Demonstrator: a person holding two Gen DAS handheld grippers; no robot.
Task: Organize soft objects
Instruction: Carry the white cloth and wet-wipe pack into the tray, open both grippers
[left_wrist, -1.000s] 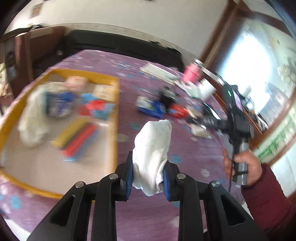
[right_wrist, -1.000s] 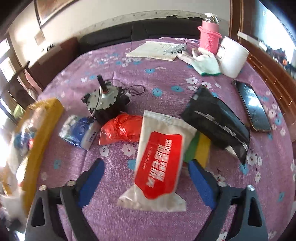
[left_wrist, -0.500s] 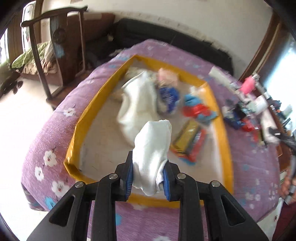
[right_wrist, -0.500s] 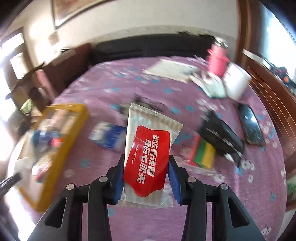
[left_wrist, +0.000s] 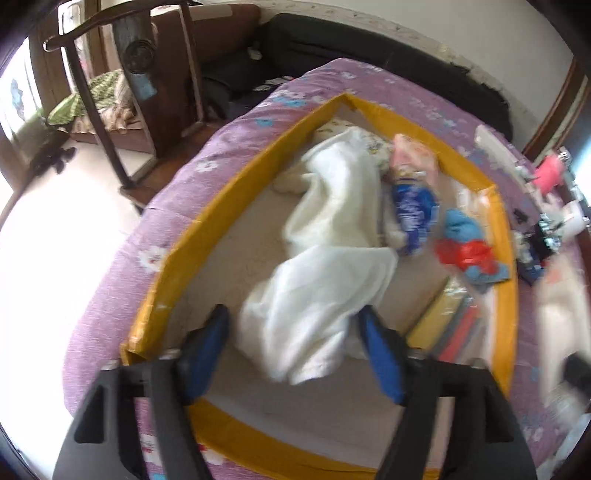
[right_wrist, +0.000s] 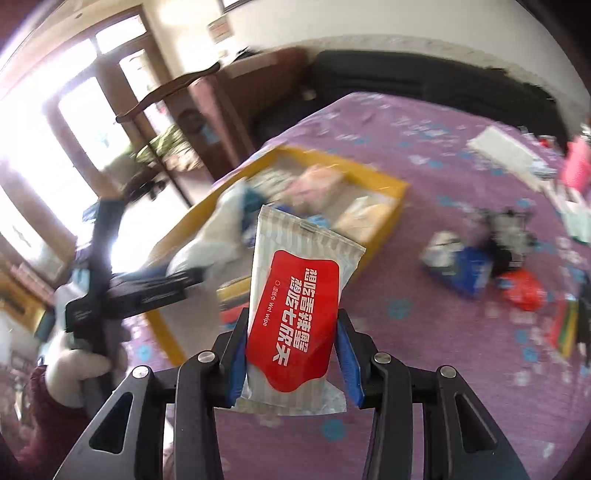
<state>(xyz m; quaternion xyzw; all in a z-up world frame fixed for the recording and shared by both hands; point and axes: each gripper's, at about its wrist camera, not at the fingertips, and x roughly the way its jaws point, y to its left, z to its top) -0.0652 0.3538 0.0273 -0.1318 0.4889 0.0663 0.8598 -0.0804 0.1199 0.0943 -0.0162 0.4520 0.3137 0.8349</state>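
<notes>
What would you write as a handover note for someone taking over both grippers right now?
Left gripper: jaws opening over the yellow tray; the white cloth lies between them, pads no longer pressing it.
Right gripper: shut on the wet wipe pack, held above the purple tablecloth, short of the tray.
Done: cloth delivered; another white cloth, a blue pack and other small items are already in the tray.
Left: place the wipes in the tray, then check the blue pack and red bag on the table.
</notes>
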